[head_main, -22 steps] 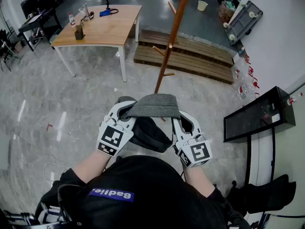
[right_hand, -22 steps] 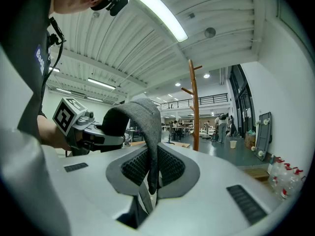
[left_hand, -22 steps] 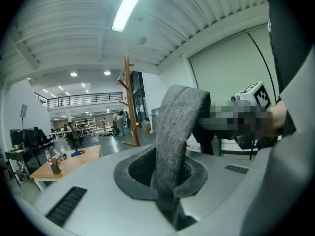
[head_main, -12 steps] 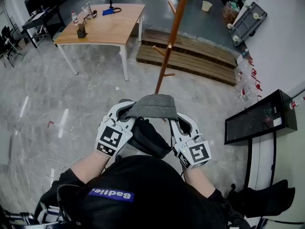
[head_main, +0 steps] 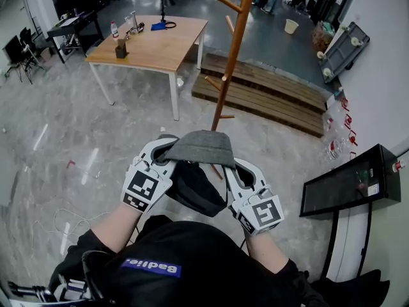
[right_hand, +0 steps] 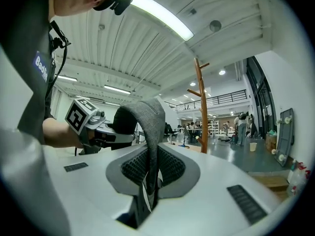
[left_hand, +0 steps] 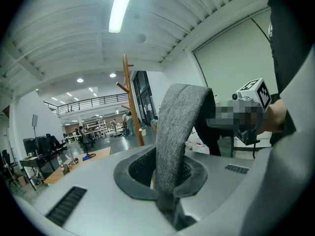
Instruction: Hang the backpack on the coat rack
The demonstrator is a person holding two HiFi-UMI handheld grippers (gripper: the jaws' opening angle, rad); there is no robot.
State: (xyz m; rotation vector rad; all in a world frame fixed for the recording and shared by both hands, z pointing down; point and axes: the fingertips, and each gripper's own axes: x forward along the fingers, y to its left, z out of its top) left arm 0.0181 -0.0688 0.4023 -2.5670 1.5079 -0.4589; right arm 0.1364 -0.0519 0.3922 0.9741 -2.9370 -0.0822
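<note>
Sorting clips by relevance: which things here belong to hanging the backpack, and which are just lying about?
In the job: backpack, its grey strap, coat rack, left gripper and right gripper, both shut on the grey strap.
Lying about: wooden table, bottle on it, wooden platform, pale bucket, black cabinet.

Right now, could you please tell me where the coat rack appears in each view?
Head view: rack top centre, beyond the strap.
Left gripper view: rack left of centre, left of the strap.
Right gripper view: rack right of centre, right of the strap.
Shared landmark: the grey strap.
</note>
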